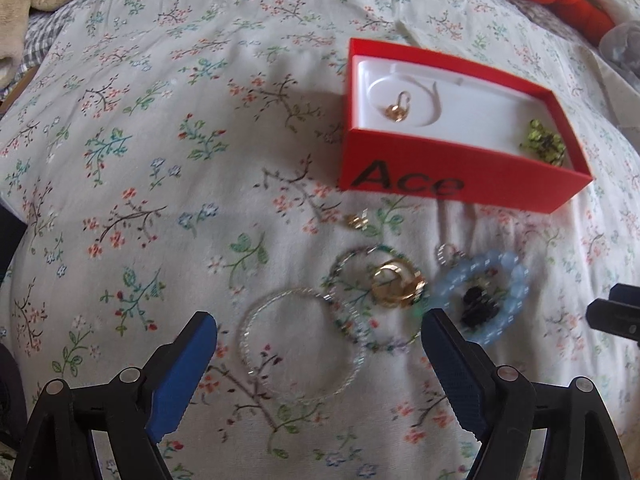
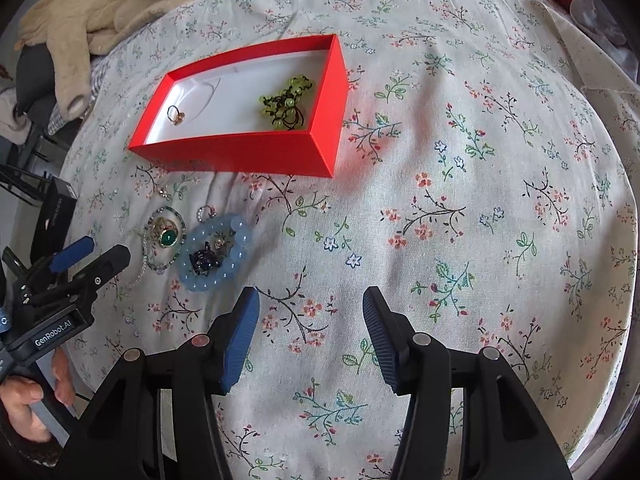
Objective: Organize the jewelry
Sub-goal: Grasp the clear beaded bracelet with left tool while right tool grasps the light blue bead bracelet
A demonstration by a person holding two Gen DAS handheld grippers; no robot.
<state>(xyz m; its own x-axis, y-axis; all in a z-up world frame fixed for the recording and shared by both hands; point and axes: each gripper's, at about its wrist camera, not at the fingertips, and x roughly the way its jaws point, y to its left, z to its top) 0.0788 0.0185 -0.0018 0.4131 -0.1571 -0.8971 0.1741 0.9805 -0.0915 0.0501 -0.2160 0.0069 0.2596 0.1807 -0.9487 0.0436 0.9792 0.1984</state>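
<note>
— What do we see, from the left side?

— Our left gripper [image 1: 320,330] hangs over the floral bedsheet [image 1: 160,160], jaws spread wide and holding nothing. Between them lies a thin silver beaded bracelet [image 1: 298,344], a round loop. Just beside it we have a gold ring [image 1: 396,284] inside a green beaded loop [image 1: 340,268], then a light blue bracelet [image 1: 486,296] of smooth round beads, with a small dark piece [image 1: 478,306] in its middle.

— And the box?

— The red cardboard box [image 2: 240,152] stands behind the jewelry, with its long axis going from left to right. In its white lining lie a gold ring [image 2: 176,115] on the left and a green beaded piece [image 2: 286,100] on the right.

— The right gripper [image 2: 310,326]?

— Its jaws are also spread, empty, over bare sheet.
</note>
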